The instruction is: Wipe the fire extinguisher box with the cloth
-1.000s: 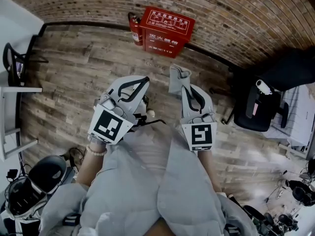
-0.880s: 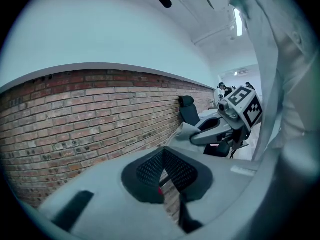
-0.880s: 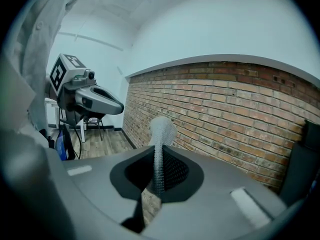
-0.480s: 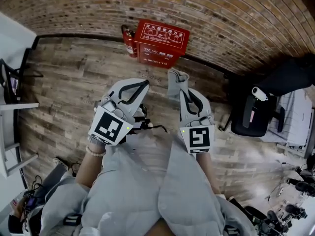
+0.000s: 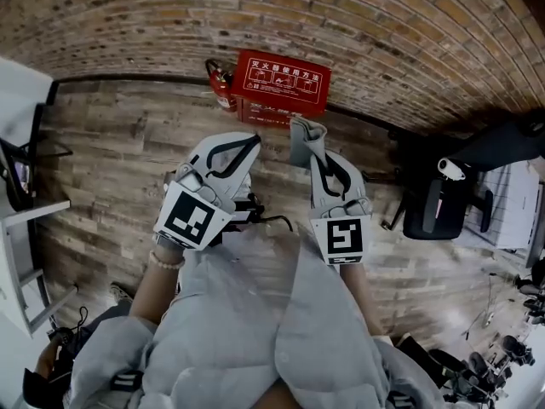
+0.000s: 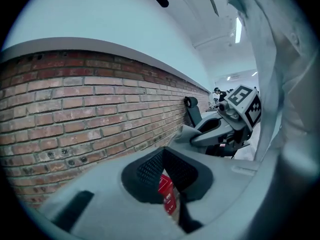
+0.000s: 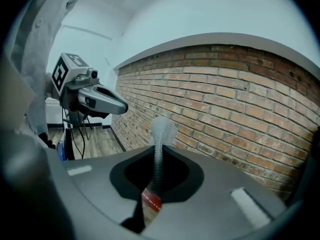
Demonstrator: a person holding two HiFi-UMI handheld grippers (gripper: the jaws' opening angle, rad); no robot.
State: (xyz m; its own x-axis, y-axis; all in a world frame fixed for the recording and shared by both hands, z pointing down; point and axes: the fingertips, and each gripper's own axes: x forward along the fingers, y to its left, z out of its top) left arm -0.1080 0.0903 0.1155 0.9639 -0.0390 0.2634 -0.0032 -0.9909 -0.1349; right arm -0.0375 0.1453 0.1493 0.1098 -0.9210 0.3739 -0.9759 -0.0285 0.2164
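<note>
Ahead, red box [image 5: 283,86] at brick wall [image 5: 383,32] — extinguisher [image 5: 224,89] beside, chair [image 5: 438,207] apart.

Right gripper [image 7: 157,159] jaws pinched on grey mesh cloth [image 7: 161,130], which sticks up at centre. Sliver of red fire extinguisher box [image 7: 151,202] at 6 o'clock, through the jaw gap. Left gripper [image 7: 89,97] at 9 o'clock. Brick wall [image 7: 240,109] at 3 o'clock.

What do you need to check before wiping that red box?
1. Cloth held by the right claw: ok, pinched between its jaws.
2. Left claw free: ok, shut on nothing.
3. Fire extinguisher box ahead: ok, on the floor against the brick wall.
4. Cloth touching the box: not ok, they are apart.
5. Fire extinguisher out of the wiping path: cannot tell, it stands right beside the box.
</note>
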